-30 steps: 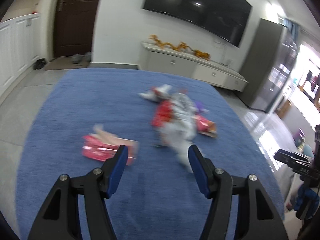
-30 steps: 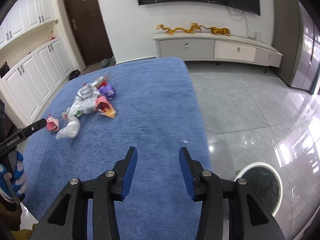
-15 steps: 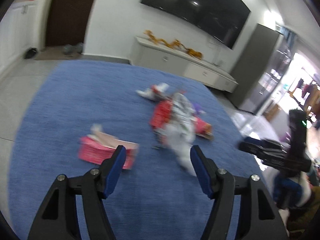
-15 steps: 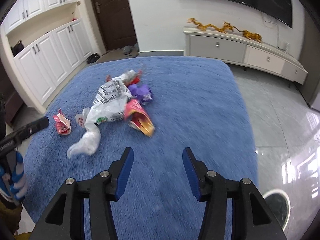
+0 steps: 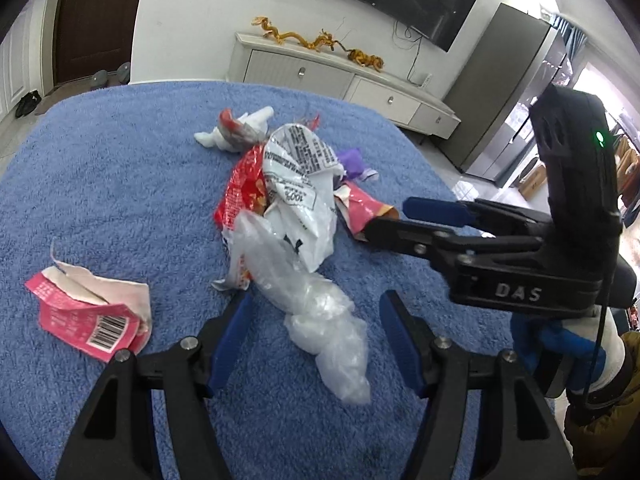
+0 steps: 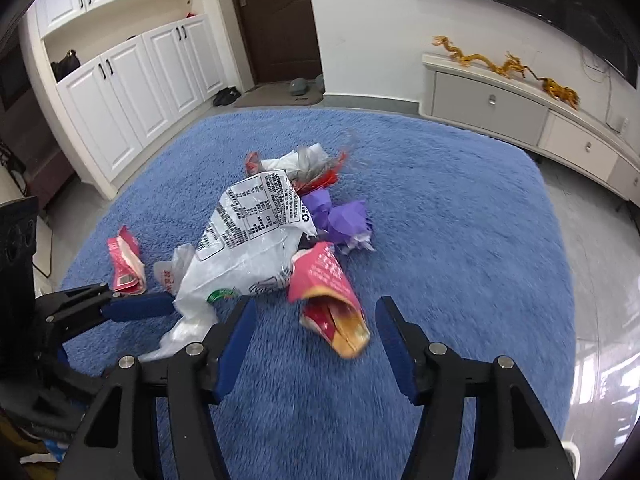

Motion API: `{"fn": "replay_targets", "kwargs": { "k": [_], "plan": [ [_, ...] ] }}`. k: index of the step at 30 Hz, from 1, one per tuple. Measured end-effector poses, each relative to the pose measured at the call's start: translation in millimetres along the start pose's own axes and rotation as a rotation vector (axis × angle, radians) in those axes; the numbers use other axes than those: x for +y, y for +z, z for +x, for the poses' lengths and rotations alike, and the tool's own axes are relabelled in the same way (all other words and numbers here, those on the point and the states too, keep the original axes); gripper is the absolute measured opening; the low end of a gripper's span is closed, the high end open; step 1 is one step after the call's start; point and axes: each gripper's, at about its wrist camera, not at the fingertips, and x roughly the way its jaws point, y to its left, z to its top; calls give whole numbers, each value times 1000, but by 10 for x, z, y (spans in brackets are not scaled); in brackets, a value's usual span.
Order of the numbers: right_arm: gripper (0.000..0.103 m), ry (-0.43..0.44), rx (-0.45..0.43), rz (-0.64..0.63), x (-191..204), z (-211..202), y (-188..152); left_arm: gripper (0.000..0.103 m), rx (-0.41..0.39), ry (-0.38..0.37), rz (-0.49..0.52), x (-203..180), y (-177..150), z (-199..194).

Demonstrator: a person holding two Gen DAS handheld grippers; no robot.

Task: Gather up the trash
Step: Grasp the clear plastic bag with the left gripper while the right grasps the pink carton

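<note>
A heap of trash lies on the blue rug (image 5: 100, 184): a white printed plastic bag (image 5: 304, 184), a clear crumpled bag (image 5: 320, 312), a red snack wrapper (image 5: 244, 188), a purple wrapper (image 6: 344, 220) and a pink snack bag (image 6: 328, 292). A torn pink carton (image 5: 88, 312) lies apart to the left. My left gripper (image 5: 316, 336) is open, its fingers either side of the clear bag. My right gripper (image 6: 312, 340) is open, just short of the pink snack bag; it also shows in the left wrist view (image 5: 408, 216).
A white TV cabinet (image 5: 340, 80) with golden dragon figures stands against the far wall under a dark TV. White cupboards (image 6: 120, 80) and a brown door (image 6: 276, 20) are at the left. Glossy tile floor (image 6: 592, 280) borders the rug on the right.
Both grippers have moved closer to the trash heap. The left now straddles the clear bag; the right has swung left and forward up to the pink snack bag.
</note>
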Motion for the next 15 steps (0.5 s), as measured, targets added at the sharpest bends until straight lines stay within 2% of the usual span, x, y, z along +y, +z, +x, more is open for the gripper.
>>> {"fn": "replay_targets", "kwargs": {
  "k": [3, 5, 6, 9, 15],
  "plan": [
    [59, 13, 13, 8, -40, 136, 22, 55, 10, 19, -5, -11, -1, 72],
    [51, 17, 18, 11, -56, 187, 10, 48, 5, 26, -2, -26, -1, 77],
    [41, 20, 22, 12, -62, 211, -5, 42, 8, 21, -10, -31, 1, 85],
    [37, 23, 14, 16, -81, 179, -61, 30, 14, 7, -28, -9, -16, 55],
    [33, 36, -22, 48, -127, -137, -221, 27, 33, -23, -31, -45, -158, -75]
  ]
}}
